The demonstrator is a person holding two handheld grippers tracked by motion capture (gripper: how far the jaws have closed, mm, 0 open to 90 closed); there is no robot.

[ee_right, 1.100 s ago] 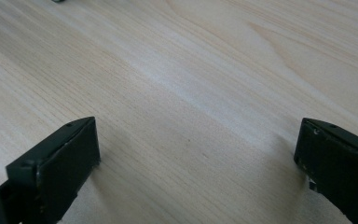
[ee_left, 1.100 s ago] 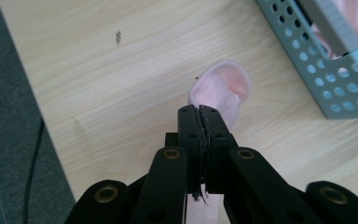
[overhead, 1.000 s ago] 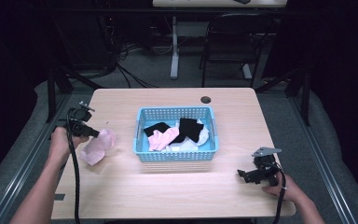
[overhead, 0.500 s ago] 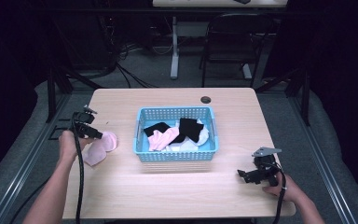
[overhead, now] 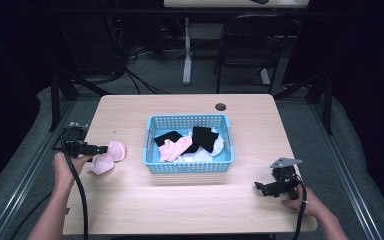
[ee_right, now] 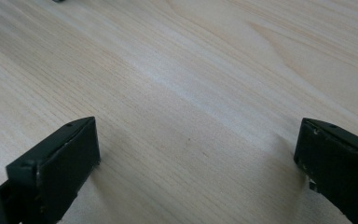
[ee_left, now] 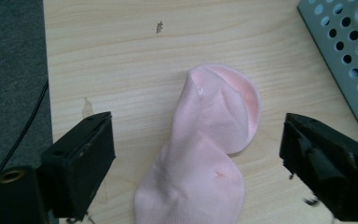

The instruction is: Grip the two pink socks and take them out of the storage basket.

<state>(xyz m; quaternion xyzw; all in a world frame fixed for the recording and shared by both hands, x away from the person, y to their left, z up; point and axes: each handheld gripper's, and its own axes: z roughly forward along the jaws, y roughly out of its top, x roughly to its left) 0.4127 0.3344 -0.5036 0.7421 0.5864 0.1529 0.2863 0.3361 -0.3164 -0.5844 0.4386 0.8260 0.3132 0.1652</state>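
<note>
A pink sock (overhead: 108,156) (ee_left: 205,154) lies crumpled on the wooden table (overhead: 130,200), left of the blue basket (overhead: 187,167). My left gripper (overhead: 102,149) (ee_left: 196,158) hovers over it; its jaws have just been opening and now stand wide apart on either side of the sock, not pressing it. My right gripper (overhead: 260,187) (ee_right: 196,158) rests near the table's front right corner, jaws open above bare wood with nothing between them.
The basket holds black, pink and white socks (overhead: 190,142). A round cable hole (overhead: 220,106) sits at the table's far edge. In the left gripper view the basket's perforated wall (ee_left: 349,51) is at the upper right. A chair (overhead: 245,55) stands behind the table.
My left gripper held the pink sock above the table, then lowered it and let go; the sock now lies flat on the wood. The right gripper has kept still.
</note>
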